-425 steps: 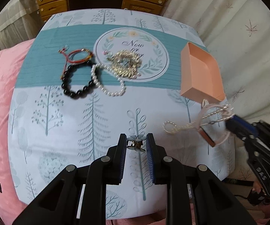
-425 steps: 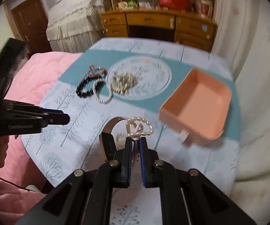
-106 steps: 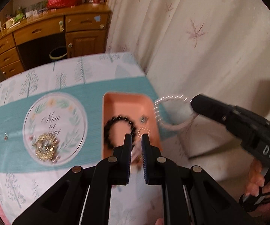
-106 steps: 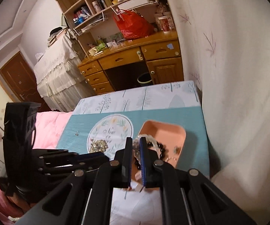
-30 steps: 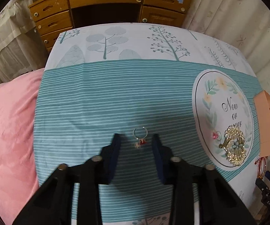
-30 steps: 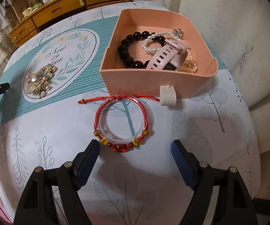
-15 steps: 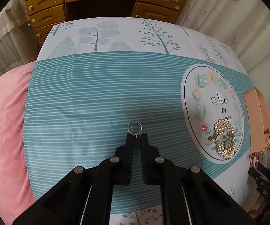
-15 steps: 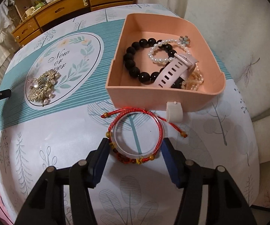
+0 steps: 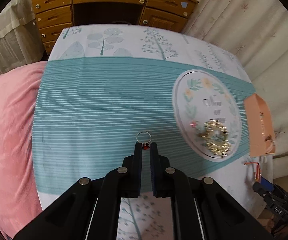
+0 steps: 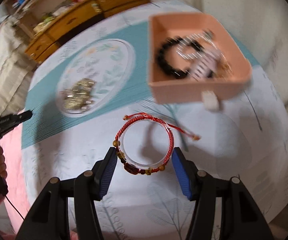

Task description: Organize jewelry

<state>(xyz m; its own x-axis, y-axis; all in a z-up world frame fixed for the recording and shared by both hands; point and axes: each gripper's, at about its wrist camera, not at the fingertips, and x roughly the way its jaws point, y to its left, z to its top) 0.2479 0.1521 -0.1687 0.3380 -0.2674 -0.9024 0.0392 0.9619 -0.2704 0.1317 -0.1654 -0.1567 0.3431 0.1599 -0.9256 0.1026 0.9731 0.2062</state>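
Both grips have just closed. The left gripper now pinches the small ring at frame centre; the right gripper clamps the red bracelet, lifted below the pink tray at upper right. Both look ready for dropping in.

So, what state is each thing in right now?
Ring: pinched in the shut left gripper.
Red bracelet: clamped between the right gripper pads.
Pink box: open, black beads, pearls and watch inside.
Gold brooch: loose on the cloth.
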